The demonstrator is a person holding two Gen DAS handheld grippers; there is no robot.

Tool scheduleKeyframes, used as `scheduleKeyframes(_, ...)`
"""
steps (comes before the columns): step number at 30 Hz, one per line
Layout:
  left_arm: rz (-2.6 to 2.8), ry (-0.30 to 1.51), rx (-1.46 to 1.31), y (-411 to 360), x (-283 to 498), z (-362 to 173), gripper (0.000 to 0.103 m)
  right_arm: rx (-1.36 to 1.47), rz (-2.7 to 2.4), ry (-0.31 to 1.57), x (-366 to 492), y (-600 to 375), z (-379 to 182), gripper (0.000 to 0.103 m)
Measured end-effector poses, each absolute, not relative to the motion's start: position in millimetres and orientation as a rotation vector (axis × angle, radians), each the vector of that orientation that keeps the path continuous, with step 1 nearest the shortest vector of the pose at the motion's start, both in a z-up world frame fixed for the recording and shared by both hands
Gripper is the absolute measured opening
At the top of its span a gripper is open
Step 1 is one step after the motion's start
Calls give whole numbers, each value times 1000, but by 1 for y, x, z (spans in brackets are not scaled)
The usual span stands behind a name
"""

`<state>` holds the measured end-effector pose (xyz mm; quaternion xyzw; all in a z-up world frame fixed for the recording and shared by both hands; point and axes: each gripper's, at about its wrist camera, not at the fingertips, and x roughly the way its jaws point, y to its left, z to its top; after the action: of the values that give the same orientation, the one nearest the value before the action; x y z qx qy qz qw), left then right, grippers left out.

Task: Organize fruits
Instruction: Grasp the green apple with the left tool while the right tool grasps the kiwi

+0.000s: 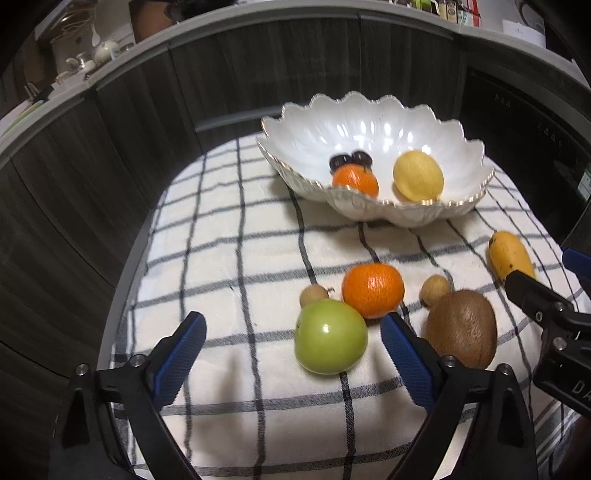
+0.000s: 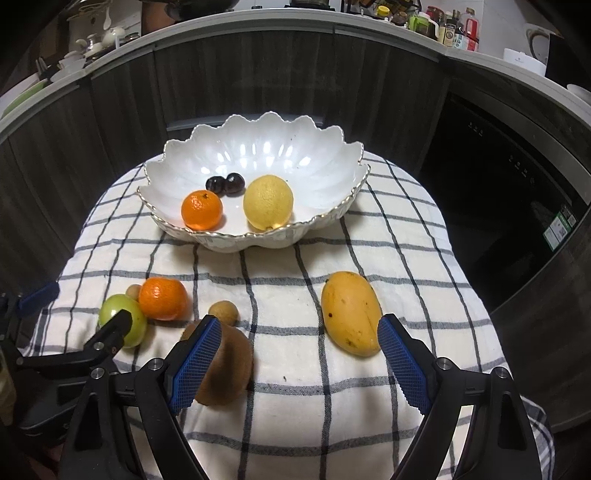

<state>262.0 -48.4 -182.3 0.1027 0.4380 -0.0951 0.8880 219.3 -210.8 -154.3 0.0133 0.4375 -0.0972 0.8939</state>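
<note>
On the checked cloth [image 1: 236, 243] lie a green apple [image 1: 330, 336], a tangerine [image 1: 373, 290], a kiwi [image 1: 461, 328], two small brown longans [image 1: 314, 295] and a mango [image 2: 351, 314]. My left gripper [image 1: 293, 319] is open low over the cloth. The apple sits between its fingers, nearer the right one, untouched. My right gripper [image 2: 300, 320] is open too. The mango lies just inside its right finger, and the kiwi [image 2: 229, 369] is partly hidden behind its left finger. The white scalloped bowl [image 2: 258, 120] holds a lemon [image 2: 267, 203], a tangerine [image 2: 202, 209] and two dark cherries [image 2: 225, 183].
Dark wood cabinet fronts [image 2: 240, 81] curve round behind the table. A black appliance door [image 2: 498, 206] stands at the right. The counter above carries bottles [image 2: 454, 29] and crockery [image 2: 92, 40]. Bare cloth [image 1: 221, 266] lies left of the fruit and in front of the bowl.
</note>
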Motion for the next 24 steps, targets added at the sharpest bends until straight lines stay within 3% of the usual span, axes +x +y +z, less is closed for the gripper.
scheduleKeyframes(8,-218,956,218,-53,269,-199,78,26,-212,919,222,-210,-162,87)
scheduleKeyframes(18,-269,995,195,-59,272,-207,46,32,-216,924,223,-213,-165,87)
scheduleKeyframes(24,-267,993,181,-56,271,-206,45,30,-212,921,223,-213,-164,87)
